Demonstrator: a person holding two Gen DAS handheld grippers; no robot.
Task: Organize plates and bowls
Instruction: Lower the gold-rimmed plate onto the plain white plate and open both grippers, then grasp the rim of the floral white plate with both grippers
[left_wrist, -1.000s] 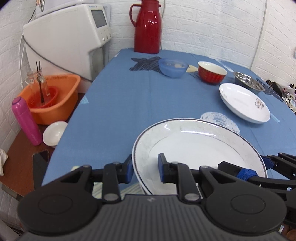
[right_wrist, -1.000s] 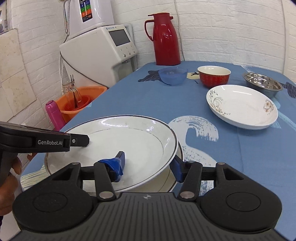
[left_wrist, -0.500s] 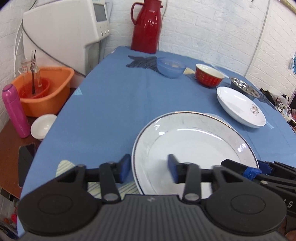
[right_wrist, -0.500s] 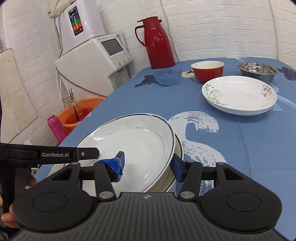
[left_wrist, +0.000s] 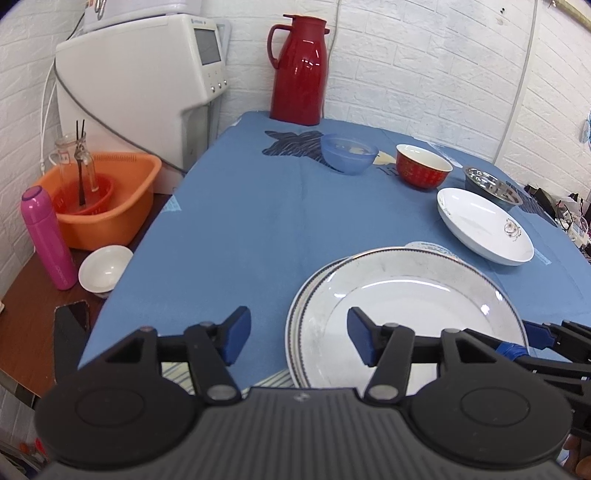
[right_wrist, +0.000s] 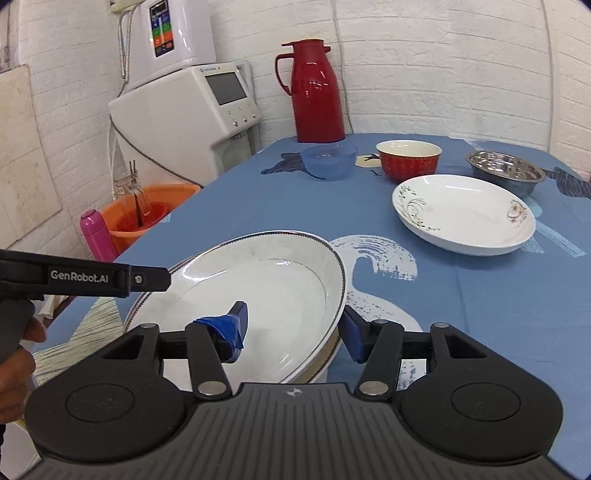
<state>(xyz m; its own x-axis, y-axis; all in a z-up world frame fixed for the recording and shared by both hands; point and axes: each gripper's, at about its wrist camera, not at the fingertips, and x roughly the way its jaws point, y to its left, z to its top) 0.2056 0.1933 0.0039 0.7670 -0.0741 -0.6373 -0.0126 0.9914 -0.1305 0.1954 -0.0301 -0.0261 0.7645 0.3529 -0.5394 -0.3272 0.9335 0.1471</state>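
Rimmed plate (right_wrist: 258, 288) stacked on second plate (left_wrist: 301, 295), near edge of blue table (left_wrist: 240, 221). R gripper (right_wrist: 293, 330) jaws wide, straddling plate's right rim; pads possibly not touching. L gripper (left_wrist: 297, 339) spread apart, left rim between fingers, no contact. Beyond: floral dish (right_wrist: 463, 219), red bowl (right_wrist: 408, 158), blue bowl (right_wrist: 328, 160), steel bowl (right_wrist: 504, 171).

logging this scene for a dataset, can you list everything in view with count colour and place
rimmed plate: 2, white, stacked, near table edge
patterned plate: 1, white, right of stack
bowls: blue, red, steel, far side
thermos: 1, red, table's far end
tablecloth: 1, blue
basin: 1, orange, beside table
bottle: 1, pink, by basin
small bowl: 1, white, side surface
left gripper: open, astride stack rim
right gripper: open, astride top plate's rim
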